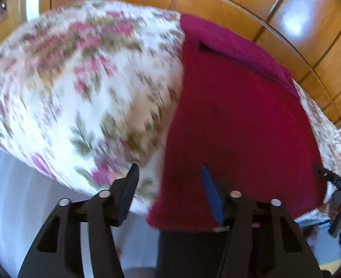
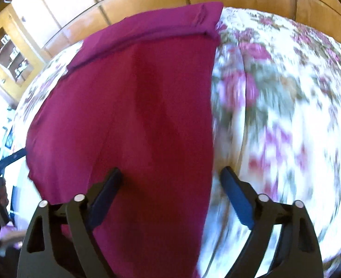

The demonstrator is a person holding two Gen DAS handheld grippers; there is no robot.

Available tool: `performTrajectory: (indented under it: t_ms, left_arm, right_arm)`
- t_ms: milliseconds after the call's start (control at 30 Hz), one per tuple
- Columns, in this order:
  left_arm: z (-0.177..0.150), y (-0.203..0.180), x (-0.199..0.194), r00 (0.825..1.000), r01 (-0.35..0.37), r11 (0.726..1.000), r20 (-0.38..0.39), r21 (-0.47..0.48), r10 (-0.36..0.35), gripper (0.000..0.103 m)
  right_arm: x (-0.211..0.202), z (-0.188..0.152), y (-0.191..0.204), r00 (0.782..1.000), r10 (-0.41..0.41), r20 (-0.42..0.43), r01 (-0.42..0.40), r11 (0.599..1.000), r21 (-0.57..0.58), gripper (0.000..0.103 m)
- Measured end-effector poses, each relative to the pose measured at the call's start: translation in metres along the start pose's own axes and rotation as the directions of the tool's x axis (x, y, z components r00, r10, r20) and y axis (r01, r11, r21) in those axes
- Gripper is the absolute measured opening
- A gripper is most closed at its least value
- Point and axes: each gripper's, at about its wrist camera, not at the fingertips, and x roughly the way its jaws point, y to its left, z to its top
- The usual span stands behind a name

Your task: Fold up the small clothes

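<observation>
The left gripper (image 1: 169,176) is being held with its two fingers partly apart. The near left corner of the dark red cloth (image 1: 240,120) is lying between them, but the cloth is not being pinched. One finger is being kept over the flowered tablecloth (image 1: 66,81), and the blue-padded finger (image 1: 211,192) is being kept over the red cloth.

The right gripper (image 2: 170,180) is being held with its fingers wide apart. The right edge of the dark red cloth (image 2: 135,115) is being straddled by them. One finger (image 2: 107,190) is being kept over the red cloth, and the other is being kept over the flowered tablecloth (image 2: 286,92). Nothing is being gripped by these fingers.

The cloth is being shown flat on a table with a rounded edge. Its near edge is being let hang over the near edge of the table. Its far end is being shown folded back in a lighter pink band, close to the far edge of the table. It is being stretched from the near edge to the far edge.

In the left wrist view, the right gripper (image 1: 337,180) is being seen at the right side, just beside the cloth's near right corner. In the right wrist view, the left gripper (image 2: 5,162) is being seen at the left side. The tablecloth is being shown blurred.

A floor of big brown tiles (image 1: 216,4) is being seen past the table. A wooden cabinet (image 2: 10,53) with shelves is being seen at the far left in the right wrist view.
</observation>
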Motion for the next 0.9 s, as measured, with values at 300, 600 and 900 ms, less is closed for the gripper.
performTrajectory:
  t_ms: [300,600,900]
  left_arm:
    - [-0.005,-0.006,-0.007,0.993,0.111,0.994,-0.03,0.015,-0.111,0.007]
    - [0.054,-0.007,-0.049,0.931,0.345,0.937,0.15,-0.054,-0.334,0.006]
    - [0.164,-0.014,-0.012,0.926,0.303,0.947,0.266,-0.102,-0.267,0.003]
  right_arm:
    - [-0.021,-0.021,0.014,0.998,0.034,-0.053,-0.034,0.999,-0.012,0.009]
    - [-0.043,0.044,-0.011,0.962,0.239,0.135,-0.257,0.955,0.146,0.008]
    - [0.005,0.134,-0.042,0.962,0.209,0.173,-0.248,0.937,0.245,0.019]
